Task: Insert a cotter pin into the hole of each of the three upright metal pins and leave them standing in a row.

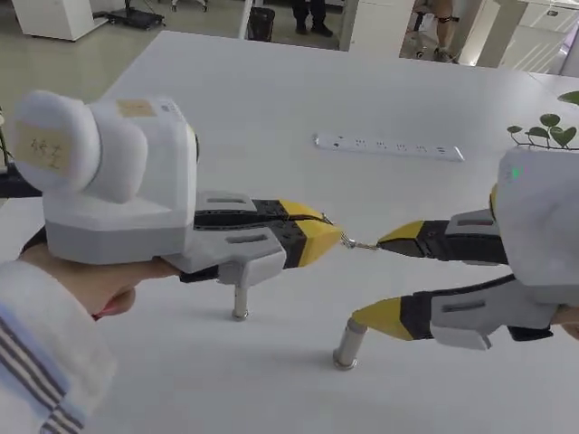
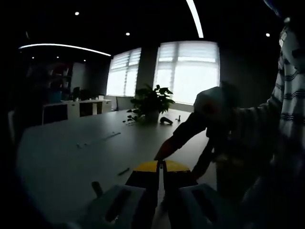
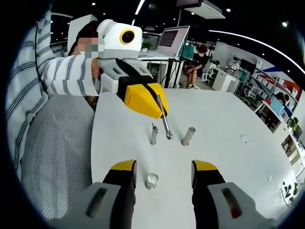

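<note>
Large white rectangular surface (image 1: 271, 99) carries everything. Open-plan office around it: desks and monitors along the top of the right gripper view. The left gripper view is dark, with blind-covered windows (image 2: 190, 71) at upper centre and a green potted plant (image 2: 150, 102) at centre.

Left gripper (image 1: 333, 233), white body and yellow-tipped jaws, is held in a hand (image 1: 99, 285) at the left of the head view. Jaws are clamped tight on a thin silver wire cotter pin (image 1: 357, 242).

Right gripper (image 1: 369, 278), same build, is at the right of the head view. Jaws are wide apart, not closed on anything. The upper jaw tip sits right at the cotter pin's free end; can't tell if they touch.

Long white power strip (image 1: 389, 146) lies flat at upper centre-right of the head view.

Three short grey metal posts stand on the surface in the right gripper view. Left post (image 3: 153, 134) and right post (image 3: 188, 136) are at centre. Near post (image 3: 151, 180) is at low centre, between that gripper's own jaws. Holes are too small to make out.

The cotter pin is off the surface, sticking out of the yellow tips toward frame centre in the head view. In the right gripper view it slants down from the tips, its end in the air between the left post and the right post.
</note>
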`<control>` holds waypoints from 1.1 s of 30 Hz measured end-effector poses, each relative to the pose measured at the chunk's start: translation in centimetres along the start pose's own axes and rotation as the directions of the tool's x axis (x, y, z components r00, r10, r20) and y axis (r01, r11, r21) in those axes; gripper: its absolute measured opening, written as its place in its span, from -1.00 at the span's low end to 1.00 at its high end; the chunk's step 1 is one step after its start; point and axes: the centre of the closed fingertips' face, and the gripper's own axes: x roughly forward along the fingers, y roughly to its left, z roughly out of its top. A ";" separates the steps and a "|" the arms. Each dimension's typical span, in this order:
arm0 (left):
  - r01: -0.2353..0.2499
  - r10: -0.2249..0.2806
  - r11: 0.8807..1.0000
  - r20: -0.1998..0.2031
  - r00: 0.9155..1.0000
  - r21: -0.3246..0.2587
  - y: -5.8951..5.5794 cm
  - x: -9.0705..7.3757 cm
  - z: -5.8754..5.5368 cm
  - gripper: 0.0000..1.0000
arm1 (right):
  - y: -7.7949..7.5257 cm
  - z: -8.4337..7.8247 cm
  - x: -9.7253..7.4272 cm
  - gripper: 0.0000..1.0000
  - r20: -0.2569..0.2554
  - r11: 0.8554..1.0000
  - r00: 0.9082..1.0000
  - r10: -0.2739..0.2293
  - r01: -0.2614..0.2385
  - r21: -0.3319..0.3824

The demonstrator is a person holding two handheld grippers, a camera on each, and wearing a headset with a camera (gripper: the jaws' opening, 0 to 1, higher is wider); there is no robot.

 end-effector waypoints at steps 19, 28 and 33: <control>0.091 -0.098 0.973 0.022 0.995 0.212 -1.2 -0.4 0.6 -1.00 | 1.0 1.1 -0.8 -0.40 0.045 0.991 0.991 0.123 -0.125 0.043; 0.137 -0.147 0.963 0.025 0.989 0.232 -2.3 -0.5 0.7 -1.00 | 2.2 2.4 -0.7 -0.56 0.100 0.979 0.977 0.187 -0.194 0.063; 0.151 -0.160 0.962 0.021 0.987 0.230 -2.9 -0.4 0.7 -1.00 | 2.8 3.1 -0.7 -0.70 0.138 0.972 0.967 0.213 -0.225 0.074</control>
